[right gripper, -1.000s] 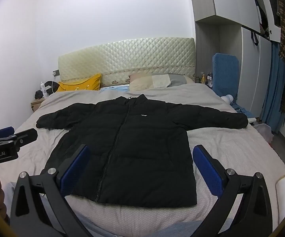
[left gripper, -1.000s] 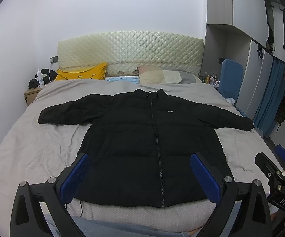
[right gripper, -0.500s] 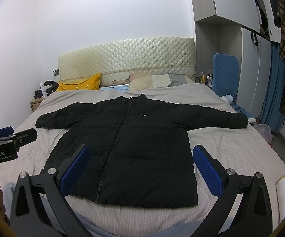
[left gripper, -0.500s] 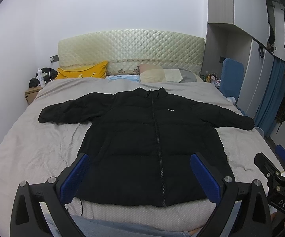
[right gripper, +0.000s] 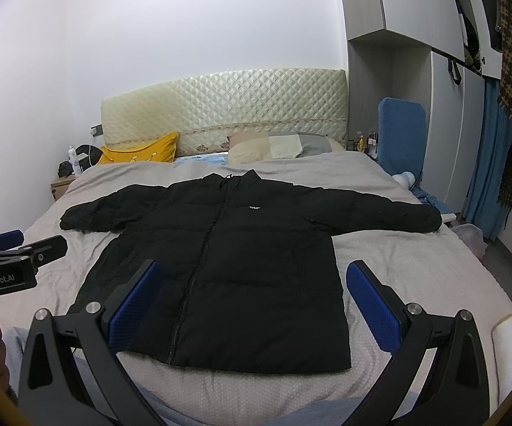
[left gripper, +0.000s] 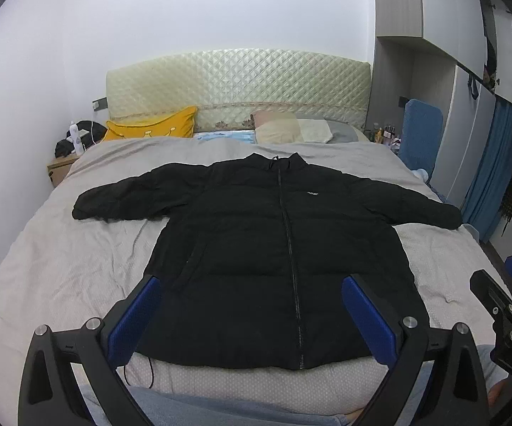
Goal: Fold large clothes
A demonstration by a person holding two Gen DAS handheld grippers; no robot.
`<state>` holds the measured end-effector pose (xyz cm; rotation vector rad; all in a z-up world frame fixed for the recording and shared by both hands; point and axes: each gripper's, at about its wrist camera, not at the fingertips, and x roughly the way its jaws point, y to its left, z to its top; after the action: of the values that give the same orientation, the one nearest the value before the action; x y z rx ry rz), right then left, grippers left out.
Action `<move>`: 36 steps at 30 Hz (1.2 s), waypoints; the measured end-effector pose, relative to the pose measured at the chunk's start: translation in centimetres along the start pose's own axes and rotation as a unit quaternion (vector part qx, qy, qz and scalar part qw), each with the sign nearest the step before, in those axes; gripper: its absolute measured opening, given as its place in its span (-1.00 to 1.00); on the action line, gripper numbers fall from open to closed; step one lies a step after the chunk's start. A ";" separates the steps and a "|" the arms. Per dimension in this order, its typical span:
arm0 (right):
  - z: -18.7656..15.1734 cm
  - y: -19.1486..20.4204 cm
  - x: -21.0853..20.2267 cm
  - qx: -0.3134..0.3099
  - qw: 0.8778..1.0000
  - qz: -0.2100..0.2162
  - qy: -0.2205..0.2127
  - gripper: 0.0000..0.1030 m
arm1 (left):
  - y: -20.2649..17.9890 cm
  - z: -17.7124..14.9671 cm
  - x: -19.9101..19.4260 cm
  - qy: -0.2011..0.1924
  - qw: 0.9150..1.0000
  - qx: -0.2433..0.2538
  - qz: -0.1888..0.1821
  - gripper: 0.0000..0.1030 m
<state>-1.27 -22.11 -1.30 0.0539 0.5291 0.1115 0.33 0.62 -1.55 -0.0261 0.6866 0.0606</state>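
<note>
- Left tongs (left gripper: pixel 252 314) and right tongs (right gripper: pixel 254 301) spread wide, holding nothing, poised above the near edge of the bed (left gripper: pixel 60 266).
- Black puffer jacket (left gripper: pixel 284 255) laid flat mid-bed, zipped, front up, hem nearest, collar toward the headboard (left gripper: pixel 238 96).
- Best begun at the sleeves (right gripper: pixel 380 214): pinch each cuff, carry it across the chest, lay it flat.
- Puffy fill likely to spring back, so press each fold down before letting go.
- Grip deep on the fabric; slick shell may slip.
- Yellow pillow (left gripper: pixel 153 129) far left, well clear.
</note>
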 end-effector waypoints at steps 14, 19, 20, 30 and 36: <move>-0.2 0.1 0.1 -0.001 1.000 -0.001 0.001 1.00 | -0.4 0.4 0.4 0.007 1.000 0.001 -0.001 0.99; -0.1 0.0 0.2 -0.001 1.000 0.003 0.004 1.00 | -0.4 0.6 0.5 0.010 1.000 0.001 -0.001 0.99; -0.1 0.0 0.3 -0.001 1.000 0.004 0.005 1.00 | -0.5 0.6 0.5 0.010 1.000 0.001 -0.001 0.99; -0.3 -0.2 1.0 0.002 1.000 0.010 0.015 1.00 | -0.5 0.5 0.9 0.012 1.000 -0.002 -0.002 0.99; -0.5 -0.1 1.6 0.004 1.000 0.014 0.022 1.00 | -0.5 0.6 1.1 0.011 1.000 0.002 -0.007 0.99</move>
<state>-0.19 -21.97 -2.54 0.0668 0.5728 0.1390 1.62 0.16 -1.75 -0.0287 0.7094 0.0448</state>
